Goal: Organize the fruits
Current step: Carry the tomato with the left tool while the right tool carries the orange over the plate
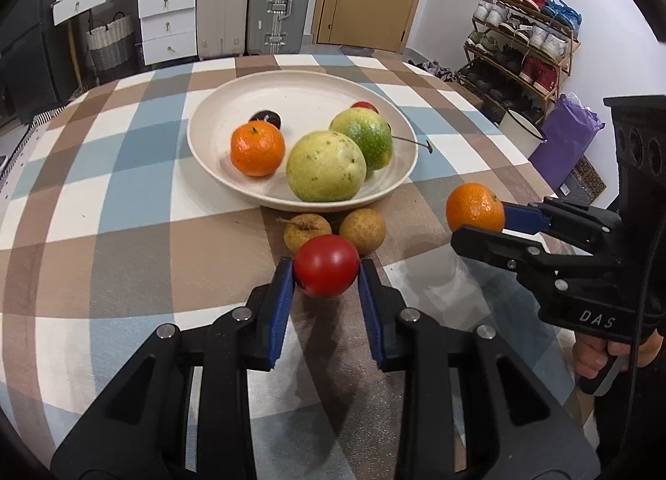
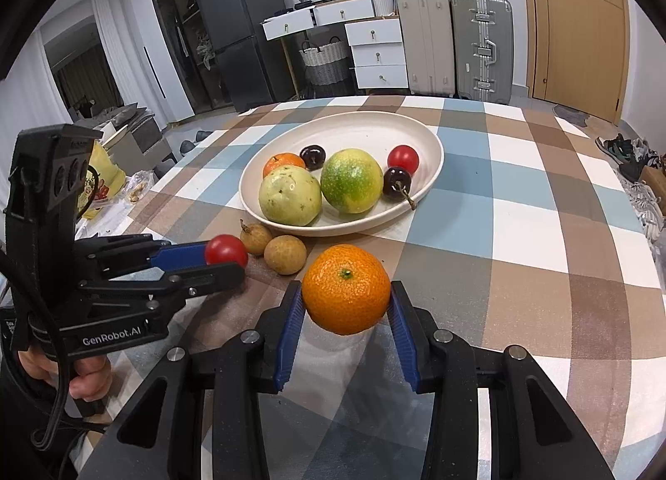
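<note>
My left gripper (image 1: pixel 326 272) is shut on a red cherry tomato (image 1: pixel 326 265) and holds it above the table, just short of the cream plate (image 1: pixel 216 113). My right gripper (image 2: pixel 345 297) is shut on a tangerine (image 2: pixel 345 288), also held near the plate's front edge. The plate (image 2: pixel 428 147) holds a tangerine (image 1: pixel 258 149), a yellow-green guava (image 1: pixel 326 172), a green citrus (image 1: pixel 364 136), dark cherries (image 2: pixel 396 182) and a red tomato (image 2: pixel 403 158). Two brown longans (image 1: pixel 362 230) (image 1: pixel 306 230) lie on the cloth in front of the plate.
The table has a checked cloth (image 1: pixel 125 188). Beyond it stand suitcases (image 1: pixel 279 1), white drawers (image 1: pixel 166 22), a shoe rack (image 1: pixel 524 43) and a purple bag (image 1: pixel 566 138). A yellow bag (image 2: pixel 100 180) sits off the table's left side.
</note>
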A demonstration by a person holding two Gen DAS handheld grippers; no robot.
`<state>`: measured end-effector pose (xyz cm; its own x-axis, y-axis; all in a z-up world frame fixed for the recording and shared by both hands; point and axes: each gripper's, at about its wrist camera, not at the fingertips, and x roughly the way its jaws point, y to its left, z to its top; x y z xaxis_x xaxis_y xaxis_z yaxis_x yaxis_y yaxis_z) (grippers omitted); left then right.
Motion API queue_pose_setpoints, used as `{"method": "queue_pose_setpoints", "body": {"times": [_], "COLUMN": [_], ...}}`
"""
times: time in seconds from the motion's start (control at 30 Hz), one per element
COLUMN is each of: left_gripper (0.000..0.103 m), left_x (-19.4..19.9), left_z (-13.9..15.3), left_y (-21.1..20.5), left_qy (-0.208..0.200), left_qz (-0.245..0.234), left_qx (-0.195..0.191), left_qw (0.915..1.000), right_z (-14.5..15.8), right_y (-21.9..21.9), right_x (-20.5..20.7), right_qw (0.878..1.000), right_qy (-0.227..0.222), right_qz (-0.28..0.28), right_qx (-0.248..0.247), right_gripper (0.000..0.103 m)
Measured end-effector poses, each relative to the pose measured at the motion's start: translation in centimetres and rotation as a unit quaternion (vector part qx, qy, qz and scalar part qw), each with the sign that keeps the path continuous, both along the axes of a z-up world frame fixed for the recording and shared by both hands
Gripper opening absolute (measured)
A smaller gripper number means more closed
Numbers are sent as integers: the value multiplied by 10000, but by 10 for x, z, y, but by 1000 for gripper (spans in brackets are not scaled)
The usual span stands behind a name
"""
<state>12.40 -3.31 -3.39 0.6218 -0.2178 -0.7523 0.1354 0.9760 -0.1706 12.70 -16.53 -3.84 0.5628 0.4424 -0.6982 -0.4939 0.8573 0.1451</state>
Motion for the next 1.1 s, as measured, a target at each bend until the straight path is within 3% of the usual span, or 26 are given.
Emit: {"method": "queue_pose_setpoints", "body": {"times": [0.47, 1.1], "left_gripper": [29, 29], "left_x": [0, 35], "left_z": [40, 70], "left_y": [23, 29], "left_qy": [-462, -815], "left_qz": [261, 425], "left_qx": [95, 253], "left_qw": [9985, 9954], "right_z": [34, 69], "right_y": [9, 16], "right_x": [9, 43], "right_qw": [9994, 9974], "right_qy": [-307, -531], "right_qz": [112, 170], "right_qx": [144, 464], "right_gripper": [41, 41]}}
